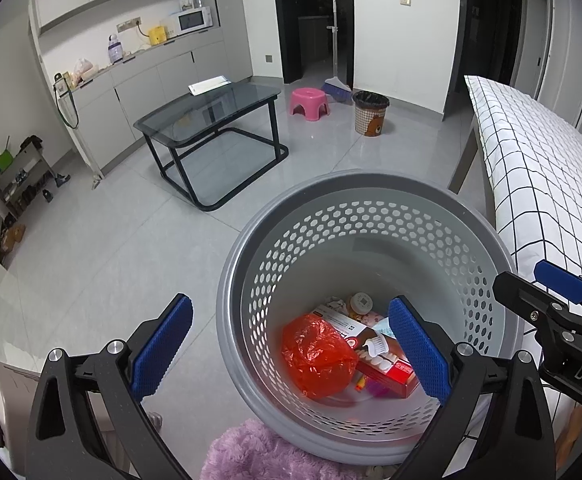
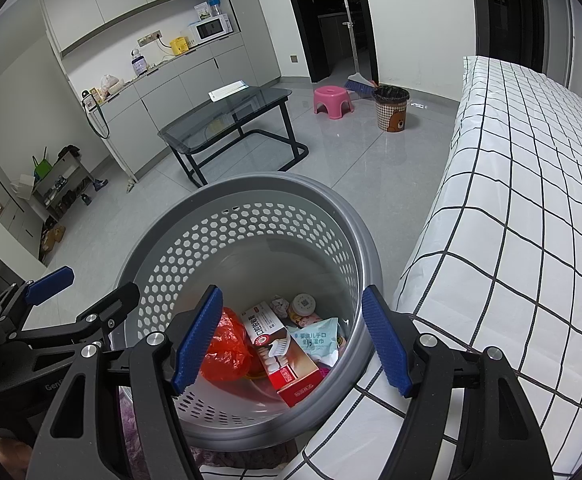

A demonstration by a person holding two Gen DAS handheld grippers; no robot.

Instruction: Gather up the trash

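Trash in grey basket point(image 1: 227, 280): red bag point(image 1: 317, 356) (soft, crinkly), pinch bunched top; both jaws wide, empty.

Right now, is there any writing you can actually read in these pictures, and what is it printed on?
"DAS": white letters on the black body of the right gripper, cut off by the picture's edge.
"Gen": on the left gripper, also cut off.
"手口" and "湿巾": on the pale blue wipes packet in the grey basket.
Red toothpaste box: large Chinese characters, too skewed to read reliably.
White round lid: a printed code, no legible words.
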